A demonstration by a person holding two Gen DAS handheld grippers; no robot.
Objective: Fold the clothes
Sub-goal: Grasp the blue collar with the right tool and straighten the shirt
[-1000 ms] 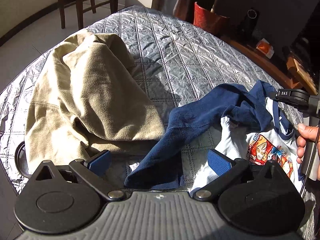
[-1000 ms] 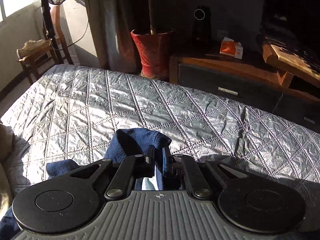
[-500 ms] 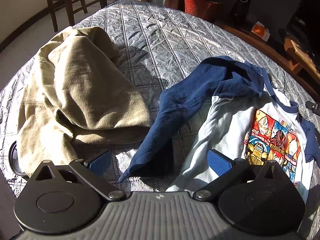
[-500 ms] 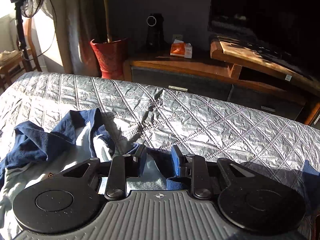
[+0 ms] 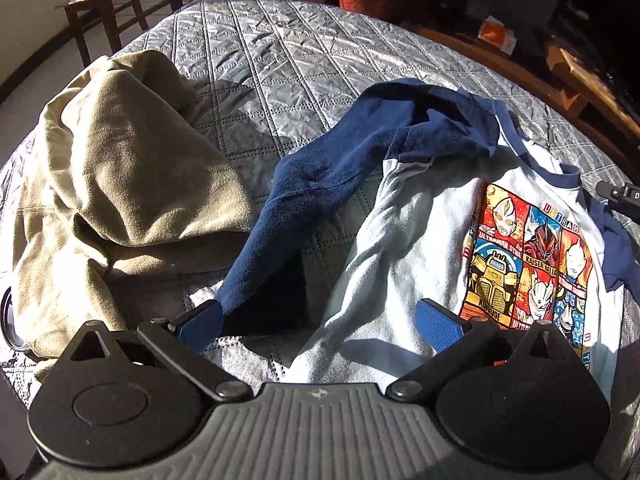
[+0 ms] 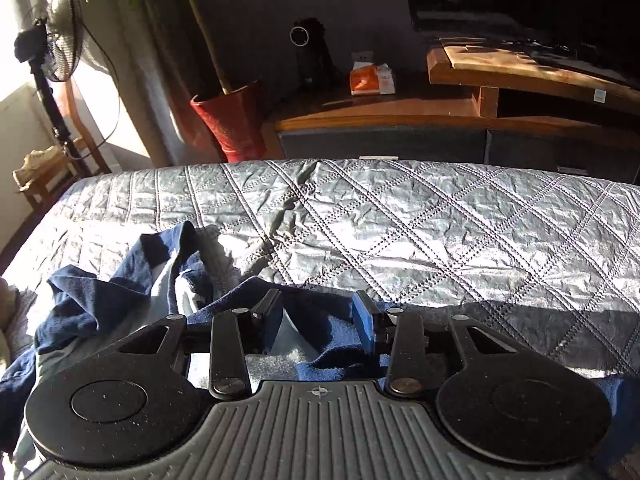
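— Blue pads of the left gripper (image 5: 320, 326) spread wide, gripping nothing, above the T-shirt (image 5: 404, 248) spread on the quilted silver bedspread (image 5: 280, 60).
— And the right gripper (image 6: 318, 320)?
— Jaws opening, navy sleeve cloth lying between, not pinched.
— Round about?
— Fleecy beige garment (image 5: 120, 176) heaped left; red pot (image 6: 234, 120), wooden cabinet (image 6: 400, 116), standing fan (image 6: 60, 32) beyond.
— Hidden?
— Shirt's lower hem cut off; cabinet top lost in shadow.

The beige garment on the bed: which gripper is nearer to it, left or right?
Left. The left gripper hovers open just beside the beige garment. The right gripper, its jaws opening, sits over the navy-sleeved shirt, further away.
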